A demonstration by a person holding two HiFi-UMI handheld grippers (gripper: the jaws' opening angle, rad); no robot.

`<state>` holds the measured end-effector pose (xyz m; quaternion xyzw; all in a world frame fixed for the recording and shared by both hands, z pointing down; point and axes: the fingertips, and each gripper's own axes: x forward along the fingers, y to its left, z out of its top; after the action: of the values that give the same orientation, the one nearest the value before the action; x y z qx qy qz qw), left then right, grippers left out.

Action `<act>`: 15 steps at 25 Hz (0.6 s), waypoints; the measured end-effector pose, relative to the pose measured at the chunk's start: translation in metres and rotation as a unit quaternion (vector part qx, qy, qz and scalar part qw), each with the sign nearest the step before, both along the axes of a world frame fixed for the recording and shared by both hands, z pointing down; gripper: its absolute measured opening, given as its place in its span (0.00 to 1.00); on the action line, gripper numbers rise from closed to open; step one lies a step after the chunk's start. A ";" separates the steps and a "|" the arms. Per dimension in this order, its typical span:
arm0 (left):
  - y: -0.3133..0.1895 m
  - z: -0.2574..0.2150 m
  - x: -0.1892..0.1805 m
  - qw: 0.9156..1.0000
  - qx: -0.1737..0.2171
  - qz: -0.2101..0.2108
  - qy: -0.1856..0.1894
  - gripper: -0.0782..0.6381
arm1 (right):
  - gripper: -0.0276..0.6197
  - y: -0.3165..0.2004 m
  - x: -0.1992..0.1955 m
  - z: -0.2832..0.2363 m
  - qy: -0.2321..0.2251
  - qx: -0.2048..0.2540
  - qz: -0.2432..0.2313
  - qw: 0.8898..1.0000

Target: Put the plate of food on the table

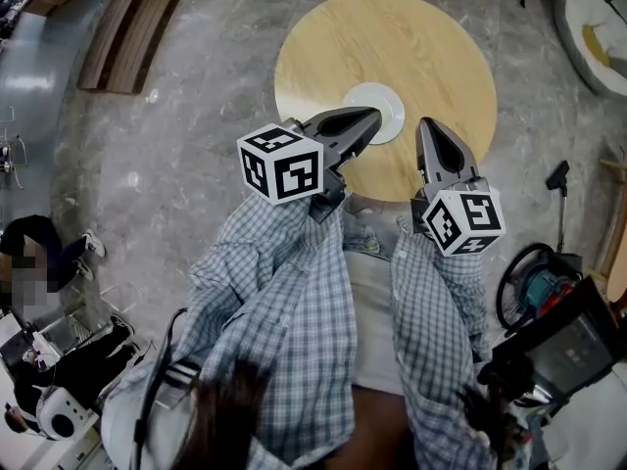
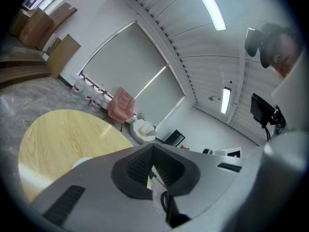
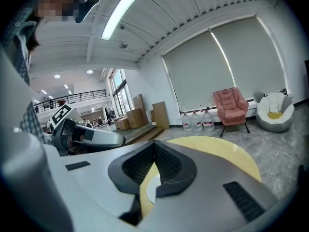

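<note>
Grey marble floor [image 1: 196, 164] lies under checked sleeves [image 1: 294, 282] at 6 o'clock, from which the left gripper [image 1: 370, 117] and right gripper [image 1: 426, 125] point toward 12, both with jaws pressed together on nothing, the left tip overlapping a white plate [image 1: 388, 100] at the round wooden table's [image 1: 323, 47] centre

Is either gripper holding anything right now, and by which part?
Nothing is held: left gripper and right gripper are both shut and empty; the plate lies on the table.
</note>
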<state>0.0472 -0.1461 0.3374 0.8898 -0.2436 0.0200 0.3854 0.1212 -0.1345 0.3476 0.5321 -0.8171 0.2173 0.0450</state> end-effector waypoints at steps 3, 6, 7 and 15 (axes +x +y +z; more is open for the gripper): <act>0.001 0.000 0.001 1.000 0.000 0.001 0.000 0.12 | 0.05 0.000 0.000 0.000 0.001 0.000 -0.002 1.000; 0.000 0.001 0.002 1.000 -0.001 0.002 0.001 0.12 | 0.05 0.000 0.000 0.001 0.000 0.000 -0.002 1.000; 0.000 0.001 0.002 1.000 -0.001 0.003 0.001 0.12 | 0.05 0.001 0.000 0.001 0.000 0.000 -0.002 1.000; 0.000 0.004 0.007 1.000 -0.004 0.006 0.002 0.12 | 0.05 0.002 0.005 0.005 0.002 -0.004 0.001 1.000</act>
<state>0.0537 -0.1464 0.3415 0.8898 -0.2368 0.0215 0.3896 0.1257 -0.1327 0.3527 0.5333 -0.8155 0.2195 0.0485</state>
